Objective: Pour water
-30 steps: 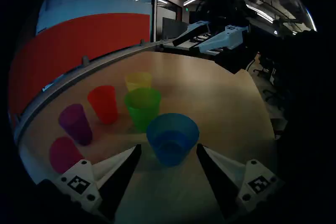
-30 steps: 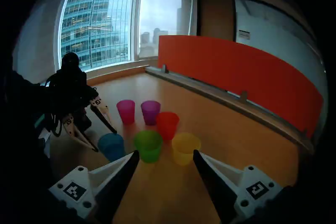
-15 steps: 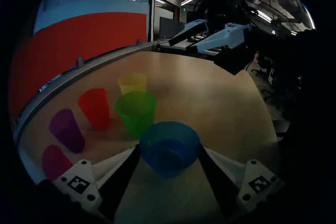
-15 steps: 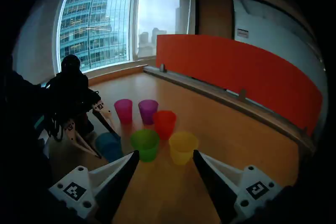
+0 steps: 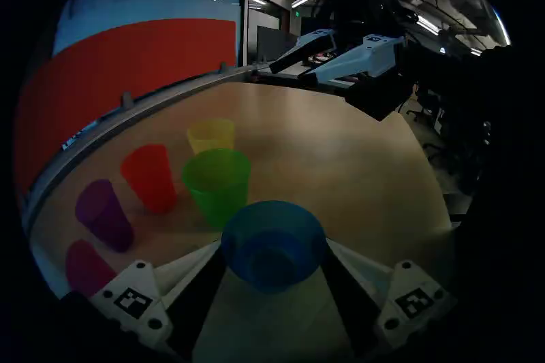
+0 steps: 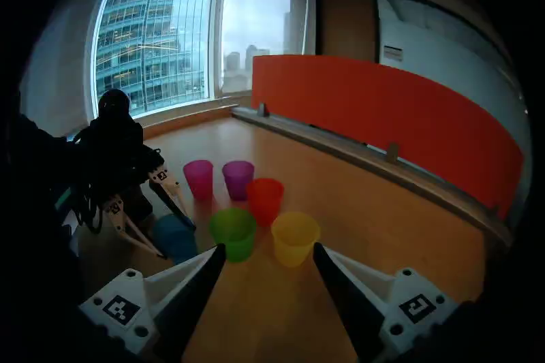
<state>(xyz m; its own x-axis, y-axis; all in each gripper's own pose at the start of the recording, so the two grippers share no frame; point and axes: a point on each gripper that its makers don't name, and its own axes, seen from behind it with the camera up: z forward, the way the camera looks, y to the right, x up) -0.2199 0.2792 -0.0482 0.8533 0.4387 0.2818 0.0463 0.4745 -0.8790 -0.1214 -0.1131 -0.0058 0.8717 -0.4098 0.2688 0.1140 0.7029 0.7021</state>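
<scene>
Green cup [image 5: 216, 182] just behind blue cup [image 5: 274, 247]

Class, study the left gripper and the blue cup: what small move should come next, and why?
Probably squeeze the left gripper firmly on the blue cup before lifting. The cup sits between its fingers, which flank both sides, but whether they press yet is unclear. The right gripper hovers open near the yellow cup.

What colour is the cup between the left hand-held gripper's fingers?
Blue cup, left gripper view.
</scene>
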